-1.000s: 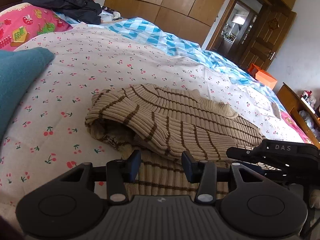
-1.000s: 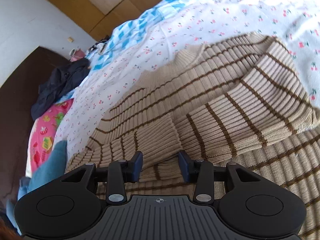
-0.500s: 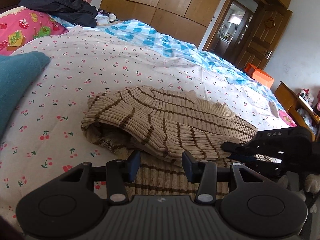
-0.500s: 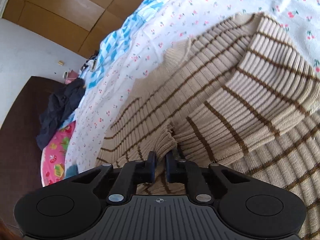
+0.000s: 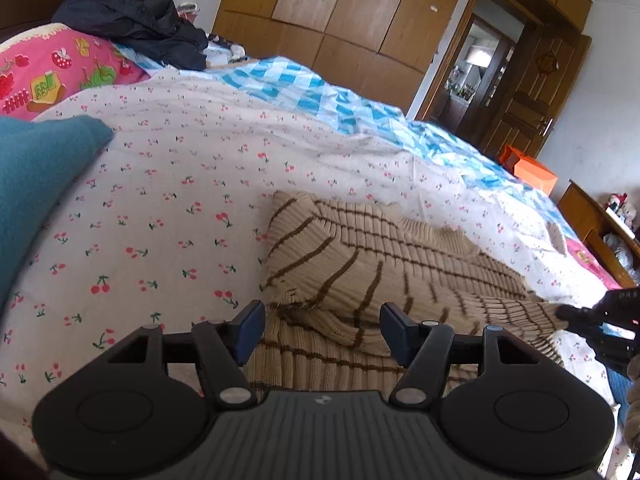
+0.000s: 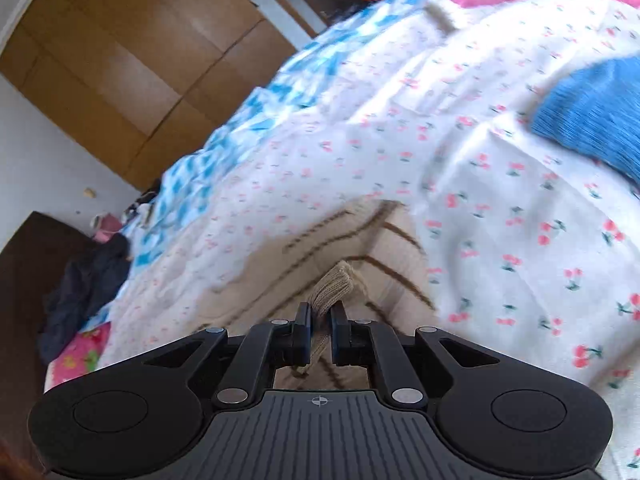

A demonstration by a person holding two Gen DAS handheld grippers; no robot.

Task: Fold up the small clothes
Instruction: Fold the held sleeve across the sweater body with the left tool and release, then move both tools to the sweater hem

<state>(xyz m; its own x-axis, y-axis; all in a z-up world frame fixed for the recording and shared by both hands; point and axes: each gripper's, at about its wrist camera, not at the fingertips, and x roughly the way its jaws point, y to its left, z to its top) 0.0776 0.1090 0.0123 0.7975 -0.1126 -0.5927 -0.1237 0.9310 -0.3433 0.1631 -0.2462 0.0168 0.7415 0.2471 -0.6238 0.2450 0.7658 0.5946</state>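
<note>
Soft daylight fills the room, bright on the bed (image 5: 180, 184) and dimmer toward the wardrobe (image 5: 320, 12). Shadows are faint. The left view is sharp; the right view is smeared by motion blur, the sweater (image 6: 384, 256) streaked. Both views bend strongly, with dark corners.

Cherry-print bed (image 5: 168, 200) — striped sweater (image 5: 360, 264)

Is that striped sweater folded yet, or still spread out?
Partly folded: the sweater lies doubled over itself on the bed, one bunched end pinched in the right gripper.
</note>
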